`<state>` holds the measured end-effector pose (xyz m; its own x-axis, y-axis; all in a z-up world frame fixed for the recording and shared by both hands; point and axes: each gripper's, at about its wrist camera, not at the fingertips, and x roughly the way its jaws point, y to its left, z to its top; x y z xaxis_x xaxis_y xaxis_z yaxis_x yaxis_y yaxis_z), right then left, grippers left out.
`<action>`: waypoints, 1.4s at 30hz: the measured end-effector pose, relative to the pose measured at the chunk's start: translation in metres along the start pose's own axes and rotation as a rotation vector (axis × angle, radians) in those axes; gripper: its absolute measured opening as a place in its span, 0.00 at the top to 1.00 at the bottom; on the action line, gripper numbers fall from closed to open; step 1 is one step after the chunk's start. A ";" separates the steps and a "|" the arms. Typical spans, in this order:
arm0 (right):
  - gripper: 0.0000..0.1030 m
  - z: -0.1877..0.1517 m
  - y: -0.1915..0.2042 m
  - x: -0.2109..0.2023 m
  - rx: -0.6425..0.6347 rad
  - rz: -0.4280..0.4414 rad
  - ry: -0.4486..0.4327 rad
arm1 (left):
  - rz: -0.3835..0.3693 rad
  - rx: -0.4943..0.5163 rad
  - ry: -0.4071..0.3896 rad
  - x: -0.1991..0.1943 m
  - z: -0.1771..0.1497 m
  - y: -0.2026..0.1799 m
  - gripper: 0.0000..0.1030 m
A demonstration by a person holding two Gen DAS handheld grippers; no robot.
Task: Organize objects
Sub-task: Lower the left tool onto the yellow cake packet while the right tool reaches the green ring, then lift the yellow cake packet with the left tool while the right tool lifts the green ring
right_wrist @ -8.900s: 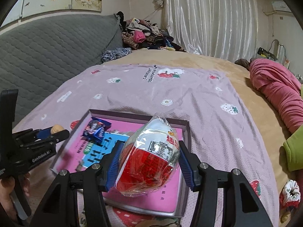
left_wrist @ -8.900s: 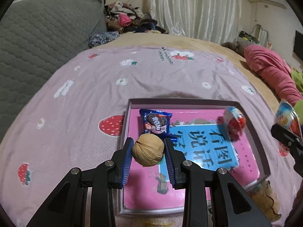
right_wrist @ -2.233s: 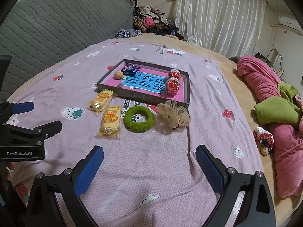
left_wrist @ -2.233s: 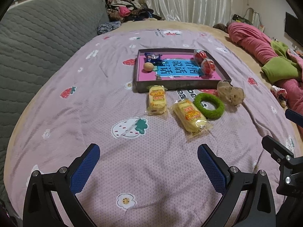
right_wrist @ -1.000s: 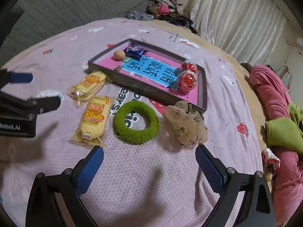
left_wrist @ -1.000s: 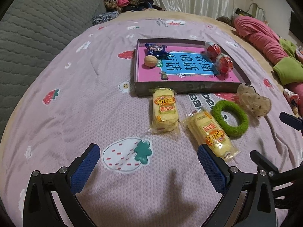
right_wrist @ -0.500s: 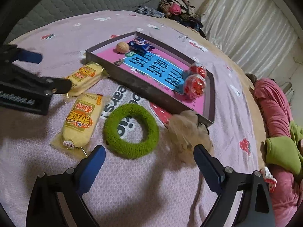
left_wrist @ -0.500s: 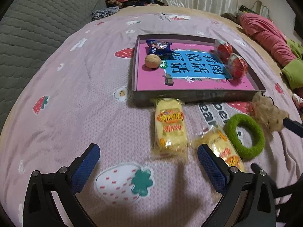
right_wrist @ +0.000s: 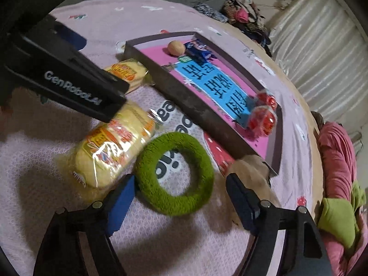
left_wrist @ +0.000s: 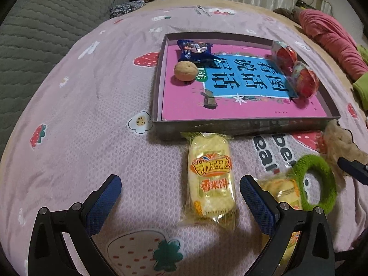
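In the left wrist view the second rice cracker packet (left_wrist: 283, 192) is mostly hidden behind the left gripper's (left_wrist: 180, 189) right finger, and the green ring (left_wrist: 315, 181) is motion-blurred. The beige scrunchie (right_wrist: 253, 168) sits partly behind the right gripper's (right_wrist: 179, 189) right finger

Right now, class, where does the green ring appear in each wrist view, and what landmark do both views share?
Left wrist: green ring at the right edge, partly over a yellow snack pack.
Right wrist: green ring at centre, between the closing jaws, untouched.
Shared landmark: the walnut in the tray.
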<state>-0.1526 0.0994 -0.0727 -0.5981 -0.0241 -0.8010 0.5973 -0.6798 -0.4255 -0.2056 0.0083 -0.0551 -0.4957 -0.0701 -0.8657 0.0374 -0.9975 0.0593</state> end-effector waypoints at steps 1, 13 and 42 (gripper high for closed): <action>0.25 0.002 0.001 0.001 -0.010 -0.001 0.001 | 0.000 0.002 0.003 0.002 0.001 0.000 0.00; 0.85 0.010 0.010 0.012 0.015 0.131 0.036 | -0.029 -0.015 0.048 0.026 -0.002 0.001 0.22; 0.86 -0.042 -0.037 -0.072 0.436 0.365 -0.149 | -0.079 0.021 -0.070 -0.061 -0.050 -0.003 0.61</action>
<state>-0.1089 0.1573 -0.0169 -0.4821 -0.3949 -0.7821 0.5231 -0.8458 0.1046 -0.1319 0.0153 -0.0277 -0.5558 0.0095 -0.8313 -0.0217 -0.9998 0.0030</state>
